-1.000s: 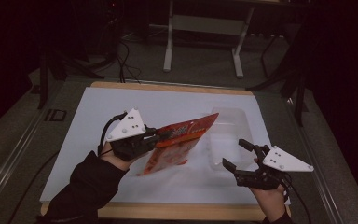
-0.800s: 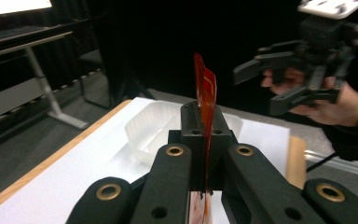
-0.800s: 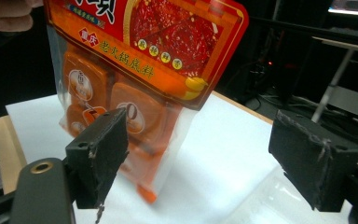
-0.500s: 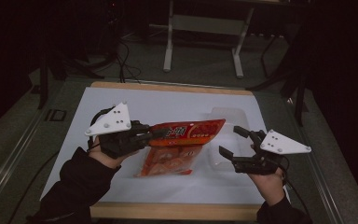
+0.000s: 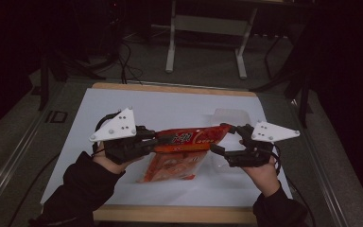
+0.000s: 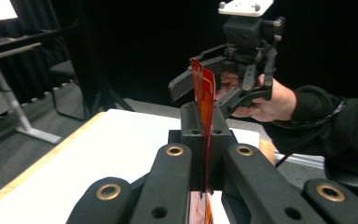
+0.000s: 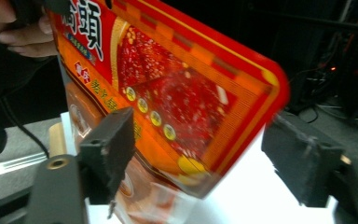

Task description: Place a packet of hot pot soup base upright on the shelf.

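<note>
- The left tool [image 5: 157, 140] is clamped on one end of a glossy red and orange printed foil snack packet [image 5: 189, 138], holding it above the white-topped counter [image 5: 170, 109]; in the left gripper view the packet [image 6: 204, 98] stands edge-on between the closed jaws.
- The right tool [image 5: 223, 138] has its jaws spread wide around the packet's other end, not yet closed on it.
- A second, similar packet [image 5: 172, 166] lies flat on the counter beneath.
</note>
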